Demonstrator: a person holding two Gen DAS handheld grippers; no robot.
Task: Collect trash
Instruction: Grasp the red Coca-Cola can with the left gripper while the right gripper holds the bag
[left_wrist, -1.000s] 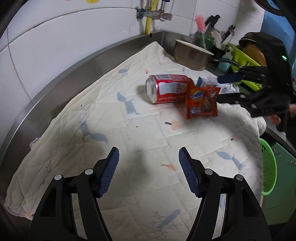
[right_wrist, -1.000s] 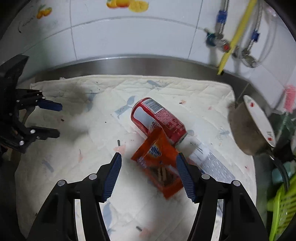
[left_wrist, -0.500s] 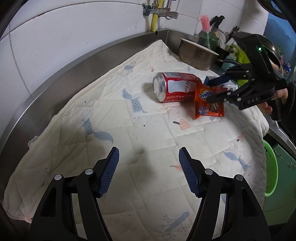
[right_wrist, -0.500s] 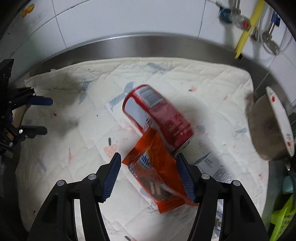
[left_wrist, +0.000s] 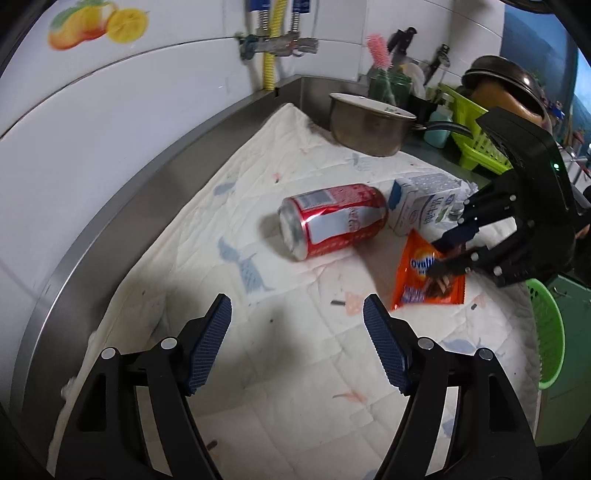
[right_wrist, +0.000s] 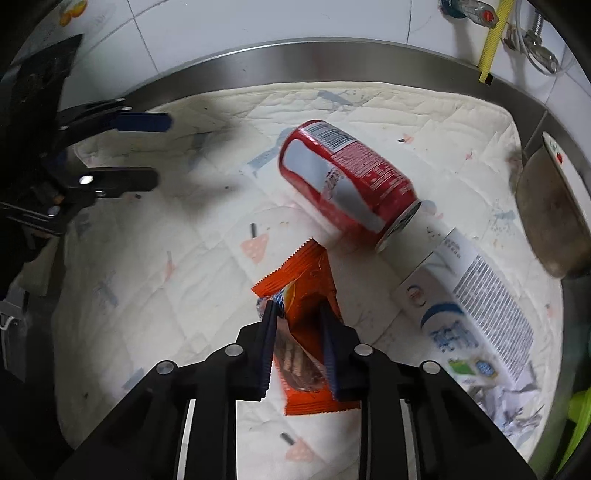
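An orange snack wrapper (right_wrist: 306, 295) lies on the quilted cloth (right_wrist: 184, 280); it also shows in the left wrist view (left_wrist: 424, 284). My right gripper (right_wrist: 297, 314) is shut on the orange wrapper; it also shows in the left wrist view (left_wrist: 448, 251). A red soda can (right_wrist: 347, 181) lies on its side behind it, seen too in the left wrist view (left_wrist: 332, 219). A white milk carton (right_wrist: 465, 306) lies to the right, and shows in the left wrist view (left_wrist: 424, 208). My left gripper (left_wrist: 297, 336) is open and empty, short of the can.
A steel pot (left_wrist: 365, 123) stands at the cloth's far end by the steel counter rim (left_wrist: 147, 177). A green basket (left_wrist: 546, 328) hangs off the right edge. A green dish rack (left_wrist: 476, 144) with utensils stands behind. Tiled wall and taps (left_wrist: 277, 44) are at the back.
My right gripper has come down over the orange wrapper and closed on it. My left gripper has moved closer to the can, still open.
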